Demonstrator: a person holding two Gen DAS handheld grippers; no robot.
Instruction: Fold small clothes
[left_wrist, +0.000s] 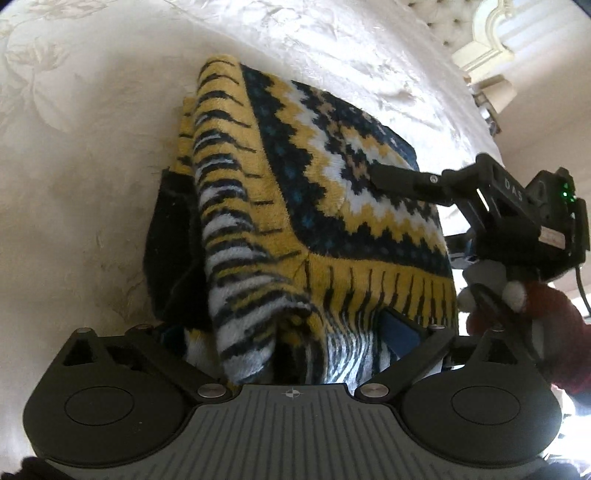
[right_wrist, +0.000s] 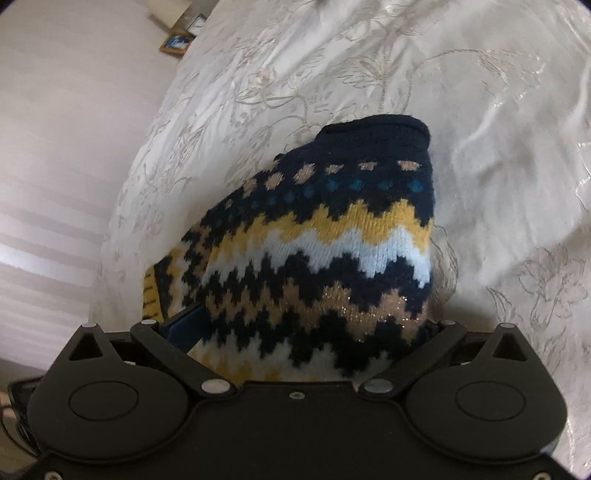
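A small knitted sweater (left_wrist: 314, 192) in navy, yellow and white zigzags lies bunched on a white embroidered bedspread (left_wrist: 92, 166). My left gripper (left_wrist: 280, 332) is shut on the sweater's striped inside-out hem, and the cloth hides its fingertips. The right gripper (left_wrist: 391, 177) reaches in from the right, its black finger lying on the sweater's patterned face. In the right wrist view the sweater (right_wrist: 332, 251) fills the space between the jaws of my right gripper (right_wrist: 295, 332), which is shut on its edge; the navy collar (right_wrist: 376, 127) points away.
The bedspread (right_wrist: 406, 74) covers all the surroundings. A tufted cream headboard (left_wrist: 480, 40) stands at the far right. A framed picture (right_wrist: 177, 43) sits beyond the bed's edge. A red-gloved hand (left_wrist: 535, 325) holds the right gripper.
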